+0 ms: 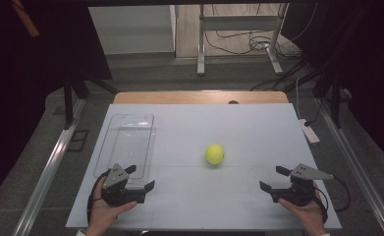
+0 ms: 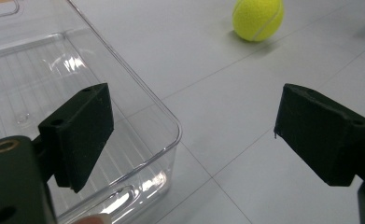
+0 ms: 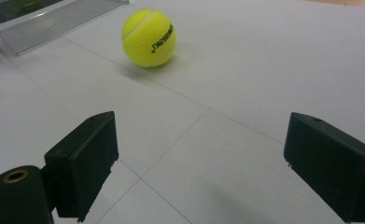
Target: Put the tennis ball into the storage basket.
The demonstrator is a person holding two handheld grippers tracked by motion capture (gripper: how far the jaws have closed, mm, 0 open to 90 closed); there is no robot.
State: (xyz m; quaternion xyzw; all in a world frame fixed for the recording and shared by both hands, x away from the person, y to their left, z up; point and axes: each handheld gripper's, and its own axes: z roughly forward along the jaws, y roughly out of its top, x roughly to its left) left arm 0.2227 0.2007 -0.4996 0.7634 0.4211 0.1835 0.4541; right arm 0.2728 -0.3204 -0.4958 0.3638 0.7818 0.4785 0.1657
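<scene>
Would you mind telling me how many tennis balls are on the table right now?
1. The tennis ball lies near the middle of the white table, right of the clear plastic tray; none appear hidden.

We see a fuzzy felt tennis ball (image 3: 148, 38) on a smooth matt white table (image 1: 258, 132). Beside it, our clear glossy plastic tray (image 2: 54, 79) shows a ribbed floor.

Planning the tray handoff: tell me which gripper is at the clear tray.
The left gripper, open at the clear tray's near corner. The right gripper hovers over bare table, well apart.
</scene>
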